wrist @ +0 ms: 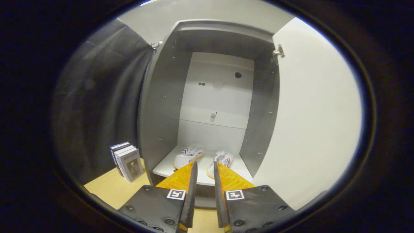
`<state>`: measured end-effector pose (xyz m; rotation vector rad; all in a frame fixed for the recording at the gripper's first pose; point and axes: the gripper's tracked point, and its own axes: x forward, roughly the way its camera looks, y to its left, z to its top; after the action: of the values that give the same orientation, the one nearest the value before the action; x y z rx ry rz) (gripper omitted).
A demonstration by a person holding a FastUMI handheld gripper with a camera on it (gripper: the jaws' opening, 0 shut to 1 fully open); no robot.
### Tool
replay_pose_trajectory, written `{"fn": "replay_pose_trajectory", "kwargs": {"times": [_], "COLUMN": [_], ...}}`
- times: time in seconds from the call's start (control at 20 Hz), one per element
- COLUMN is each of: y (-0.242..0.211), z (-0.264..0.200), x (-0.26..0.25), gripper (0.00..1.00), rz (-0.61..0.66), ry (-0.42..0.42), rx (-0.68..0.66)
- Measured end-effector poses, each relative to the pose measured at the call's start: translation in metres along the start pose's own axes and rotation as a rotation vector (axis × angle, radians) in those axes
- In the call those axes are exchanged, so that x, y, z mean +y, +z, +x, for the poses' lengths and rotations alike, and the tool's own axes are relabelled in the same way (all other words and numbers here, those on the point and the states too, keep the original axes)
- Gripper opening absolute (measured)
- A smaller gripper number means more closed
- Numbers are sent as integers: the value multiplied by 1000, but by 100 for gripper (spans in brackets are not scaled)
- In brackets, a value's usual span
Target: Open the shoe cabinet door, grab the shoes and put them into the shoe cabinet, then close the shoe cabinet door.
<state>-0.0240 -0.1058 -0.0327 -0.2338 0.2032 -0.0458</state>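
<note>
Shoes point(202, 156) on white cabinet shelf point(163, 168) — jaws parted, empty — door point(317, 113) open.

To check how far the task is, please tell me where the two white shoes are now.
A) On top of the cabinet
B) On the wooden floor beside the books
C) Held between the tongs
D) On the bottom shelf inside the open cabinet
D: both white shoes lie on the shoe cabinet's bottom shelf, door open, just beyond the empty tongs.
</note>
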Motion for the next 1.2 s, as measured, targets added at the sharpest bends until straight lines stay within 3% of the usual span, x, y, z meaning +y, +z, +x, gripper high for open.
{"fn": "replay_pose_trajectory", "kwargs": {"times": [0.65, 1.2], "y": [19, 16], "z": [-151, -243], "x": [-55, -137], "gripper": [31, 30], "rz": [55, 111], "ry": [80, 139], "rx": [-79, -101]}}
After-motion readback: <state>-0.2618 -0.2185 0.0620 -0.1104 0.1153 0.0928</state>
